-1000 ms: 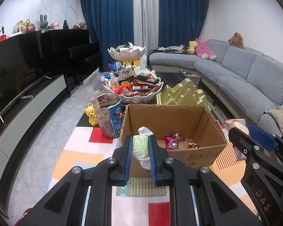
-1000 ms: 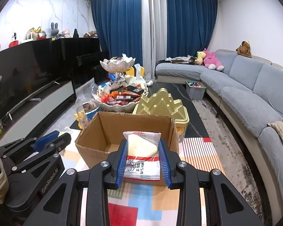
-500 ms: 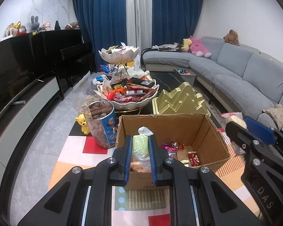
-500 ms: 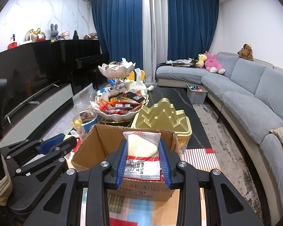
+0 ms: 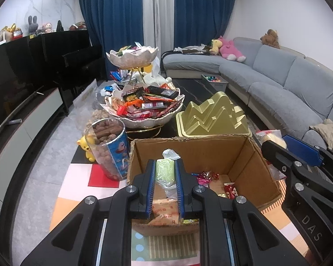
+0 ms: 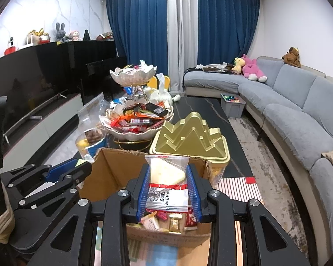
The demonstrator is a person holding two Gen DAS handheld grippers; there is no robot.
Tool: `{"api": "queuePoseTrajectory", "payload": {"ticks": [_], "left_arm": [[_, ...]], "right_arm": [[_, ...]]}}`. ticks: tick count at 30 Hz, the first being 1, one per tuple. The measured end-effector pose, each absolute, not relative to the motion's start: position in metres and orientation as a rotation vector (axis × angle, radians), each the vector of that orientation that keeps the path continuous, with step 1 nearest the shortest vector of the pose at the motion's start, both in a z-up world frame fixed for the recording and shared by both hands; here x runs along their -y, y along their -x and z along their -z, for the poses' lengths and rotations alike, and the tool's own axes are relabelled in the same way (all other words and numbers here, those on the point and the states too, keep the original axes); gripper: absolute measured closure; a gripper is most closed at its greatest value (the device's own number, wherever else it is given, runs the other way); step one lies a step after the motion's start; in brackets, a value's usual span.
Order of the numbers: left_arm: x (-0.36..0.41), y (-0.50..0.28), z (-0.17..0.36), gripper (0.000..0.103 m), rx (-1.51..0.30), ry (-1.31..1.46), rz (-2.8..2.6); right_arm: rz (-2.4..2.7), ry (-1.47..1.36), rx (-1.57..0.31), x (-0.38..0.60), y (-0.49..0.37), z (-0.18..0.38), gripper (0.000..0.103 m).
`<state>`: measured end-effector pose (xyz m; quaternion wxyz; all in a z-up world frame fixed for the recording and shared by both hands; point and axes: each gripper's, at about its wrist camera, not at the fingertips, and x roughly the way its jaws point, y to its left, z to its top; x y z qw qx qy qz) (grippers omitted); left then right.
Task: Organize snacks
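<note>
Your left gripper (image 5: 165, 177) clamps a pale-green wrapped snack (image 5: 165, 173), your right gripper (image 6: 168, 188) a clear red-banded pastry packet (image 6: 167, 188), both above the open cardboard box (image 5: 250, 153); a wrapper inside seemingly reads "DENM".

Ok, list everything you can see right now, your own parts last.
Box: one, brown cardboard, open, in front of both grippers, wrapped snacks inside.
Green snack: one, pale green, clear wrap, in left gripper.
White snack: one, white in clear bag, red-striped label, in right gripper.
Tiered bowls: two, white, gold stand, heaped with snacks, behind box.
Gold lid: one, mountain-shaped, behind box.
Tub: one, clear, blue label, brown snacks, beside box.
Bear toy: one, yellow, behind tub.
Sofa: one, grey, plush toys on it.
Curtains: blue.
Left gripper: black, blue fingers, shut.
Right gripper: same, shut.
</note>
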<state>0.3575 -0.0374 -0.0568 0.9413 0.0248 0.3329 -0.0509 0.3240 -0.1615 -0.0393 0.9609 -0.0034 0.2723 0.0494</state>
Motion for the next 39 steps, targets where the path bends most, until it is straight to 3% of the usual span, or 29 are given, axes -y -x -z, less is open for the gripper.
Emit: {"api": "queuePoseTrajectory", "payload": {"ticks": [12,14,18,22,30,39], "left_arm": [[0.039,-0.375,0.078,0.083,-0.732,-0.056,0.127],[0.037,-0.375,0.079,0.075,-0.732,-0.057,0.122],[0.034,-0.372,0.078,0.056,-0.719,-0.061,0.104],[0.028,-0.368,0.073,0.036,-0.706,-0.053,0.073],[0.024,-0.355,0.059,0.022,-0.686,-0.048,0.042],[0.021,-0.327,0.042,0.014,-0.658,-0.045,0.029]], "right_arm": [[-0.127,0.005,-0.627,0.161,-0.347,0.062,0.068],[-0.123,0.004,-0.628,0.16,-0.347,0.063,0.067],[-0.108,0.013,-0.61,0.16,-0.344,0.061,0.043],[-0.099,0.016,-0.597,0.16,-0.339,0.055,0.041],[-0.076,0.006,-0.575,0.165,-0.324,0.041,0.033],[-0.059,0.005,-0.548,0.17,-0.299,0.025,0.028]]}}
